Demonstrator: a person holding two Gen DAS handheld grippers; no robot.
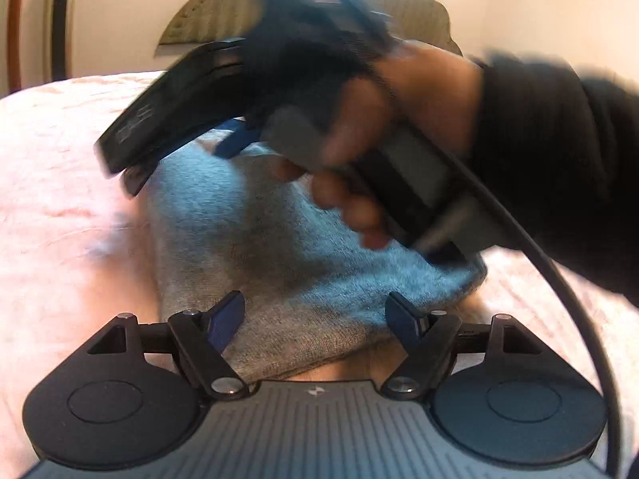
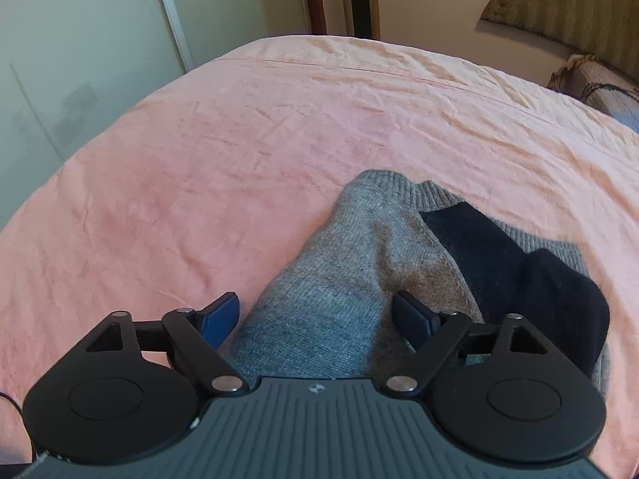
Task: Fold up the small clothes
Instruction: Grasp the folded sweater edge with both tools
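A grey knit garment (image 1: 279,247) lies folded on the pink bed sheet (image 1: 60,183). My left gripper (image 1: 315,319) is open just above its near edge, one finger over each side. In the right wrist view the same grey garment (image 2: 339,271) shows a dark navy part (image 2: 519,263) on its right side. My right gripper (image 2: 319,315) is open, its fingers straddling the grey fabric. In the left wrist view the right gripper device (image 1: 175,107) is blurred, held by a hand over the far end of the garment.
The pink sheet (image 2: 199,159) covers the whole bed. A padded headboard (image 2: 559,8) and a patterned pillow (image 2: 591,84) stand at the far right. A white wardrobe door (image 2: 80,60) is at the left. A black cable (image 1: 559,279) runs from the right device.
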